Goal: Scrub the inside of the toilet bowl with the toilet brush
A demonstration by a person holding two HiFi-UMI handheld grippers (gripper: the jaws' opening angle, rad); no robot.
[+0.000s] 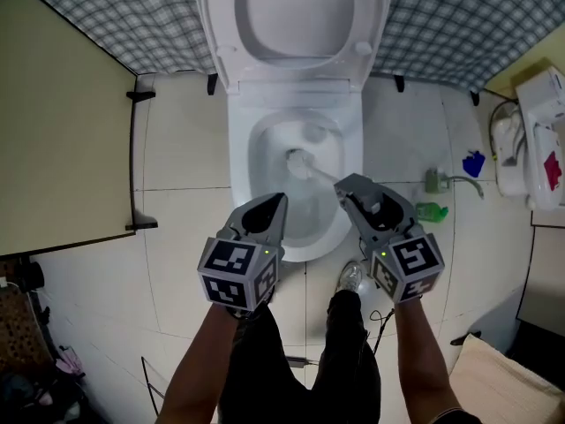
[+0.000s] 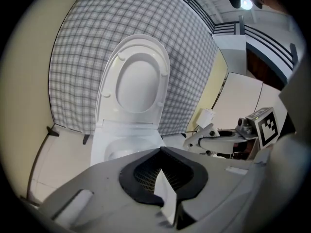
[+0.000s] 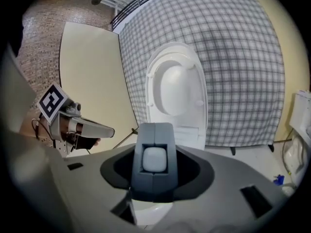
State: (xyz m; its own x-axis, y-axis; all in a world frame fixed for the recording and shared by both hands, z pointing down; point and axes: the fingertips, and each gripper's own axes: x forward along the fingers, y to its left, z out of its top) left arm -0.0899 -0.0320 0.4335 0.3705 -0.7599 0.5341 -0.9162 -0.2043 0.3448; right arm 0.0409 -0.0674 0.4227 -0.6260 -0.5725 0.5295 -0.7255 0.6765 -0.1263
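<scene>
Between the jaws of the right gripper [image 1: 350, 190] the toilet brush [image 1: 301, 161] is clamped by its handle. Its head reaches ahead and down into the toilet bowl [image 1: 242, 153], probably so the bristles can press the inner wall. The left gripper [image 1: 279, 203], jaws together on nothing, hangs just beside it, apparently out of the brush's way.

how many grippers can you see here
2: left gripper shut and empty over the front left of the toilet bowl; right gripper beside it, shut on the toilet brush.
</scene>
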